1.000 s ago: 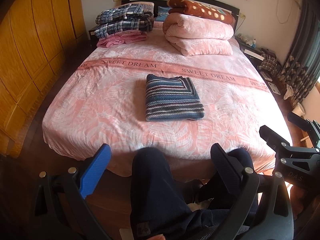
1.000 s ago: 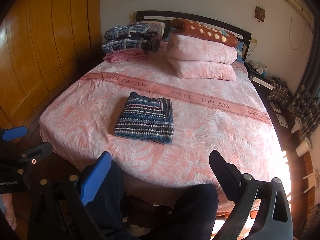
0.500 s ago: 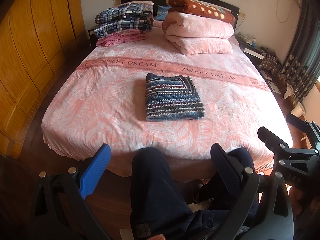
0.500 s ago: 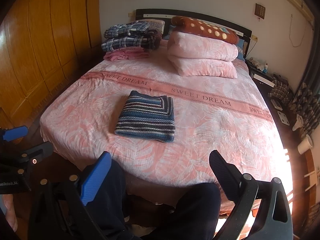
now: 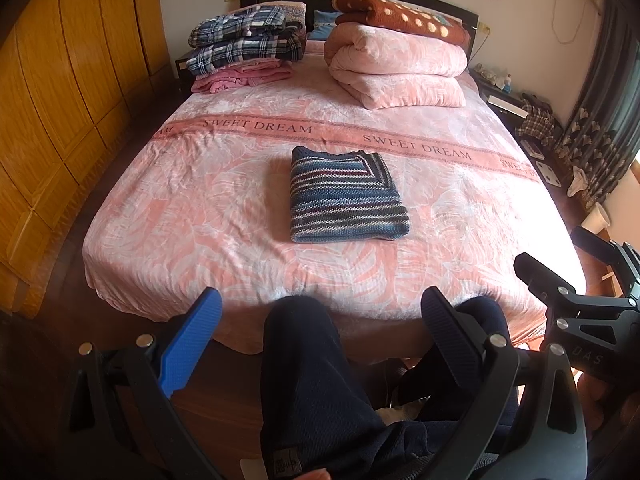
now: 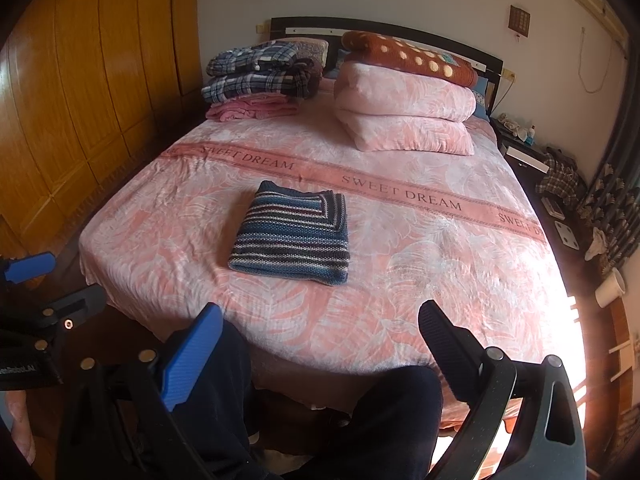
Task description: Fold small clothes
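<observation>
A striped blue knit sweater [image 5: 344, 196] [image 6: 294, 238] lies folded into a neat rectangle in the middle of the pink bed [image 5: 200, 208] [image 6: 420, 264]. My left gripper [image 5: 320, 312] hangs open off the foot of the bed, above a person's dark-trousered knees, well short of the sweater. My right gripper [image 6: 320, 320] is open too and holds nothing, at about the same distance from the foot edge. Each gripper shows at the side of the other's view: the right gripper [image 5: 560, 280], the left gripper [image 6: 44, 284].
Folded plaid and pink clothes [image 5: 244, 52] [image 6: 260, 80] are stacked at the head of the bed on the left, and a rolled pink duvet [image 5: 400, 68] [image 6: 408, 116] with a brown spotted blanket on the right. Wooden wardrobes [image 5: 60, 100] line the left; a cluttered nightstand [image 6: 524, 148] stands at right.
Both views have shifted slightly, and the bed sits a little lower in the right wrist view. The sweater has not moved and both grippers stay open.
</observation>
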Available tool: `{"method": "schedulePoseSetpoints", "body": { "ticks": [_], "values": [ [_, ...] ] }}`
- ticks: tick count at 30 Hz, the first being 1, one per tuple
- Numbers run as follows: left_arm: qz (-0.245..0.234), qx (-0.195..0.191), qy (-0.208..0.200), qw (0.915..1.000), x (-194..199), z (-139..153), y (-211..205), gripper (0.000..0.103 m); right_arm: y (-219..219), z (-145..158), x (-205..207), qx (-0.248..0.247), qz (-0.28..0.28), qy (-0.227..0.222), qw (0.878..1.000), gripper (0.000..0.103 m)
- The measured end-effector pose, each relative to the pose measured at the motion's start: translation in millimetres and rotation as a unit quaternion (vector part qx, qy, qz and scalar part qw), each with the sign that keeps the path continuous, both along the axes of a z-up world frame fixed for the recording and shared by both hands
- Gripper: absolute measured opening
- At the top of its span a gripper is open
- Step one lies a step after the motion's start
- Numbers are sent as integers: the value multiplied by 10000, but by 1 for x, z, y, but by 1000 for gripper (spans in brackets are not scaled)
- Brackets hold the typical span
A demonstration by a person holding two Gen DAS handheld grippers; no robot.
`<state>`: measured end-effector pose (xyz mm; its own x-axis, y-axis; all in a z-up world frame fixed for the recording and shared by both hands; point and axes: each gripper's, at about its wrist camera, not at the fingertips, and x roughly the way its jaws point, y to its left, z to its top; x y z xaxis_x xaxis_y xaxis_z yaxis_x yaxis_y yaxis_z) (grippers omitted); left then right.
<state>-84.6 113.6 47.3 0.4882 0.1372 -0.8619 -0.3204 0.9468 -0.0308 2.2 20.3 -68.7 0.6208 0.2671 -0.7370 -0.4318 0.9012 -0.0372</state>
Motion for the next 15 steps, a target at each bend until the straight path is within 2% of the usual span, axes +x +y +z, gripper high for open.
{"method": "schedulePoseSetpoints", "body": {
  "ticks": [15],
  "values": [
    [-51,4,-34,10000,6,-4,1,99,-3,1,2,-24,-32,3,10000,99]
  ]
}}
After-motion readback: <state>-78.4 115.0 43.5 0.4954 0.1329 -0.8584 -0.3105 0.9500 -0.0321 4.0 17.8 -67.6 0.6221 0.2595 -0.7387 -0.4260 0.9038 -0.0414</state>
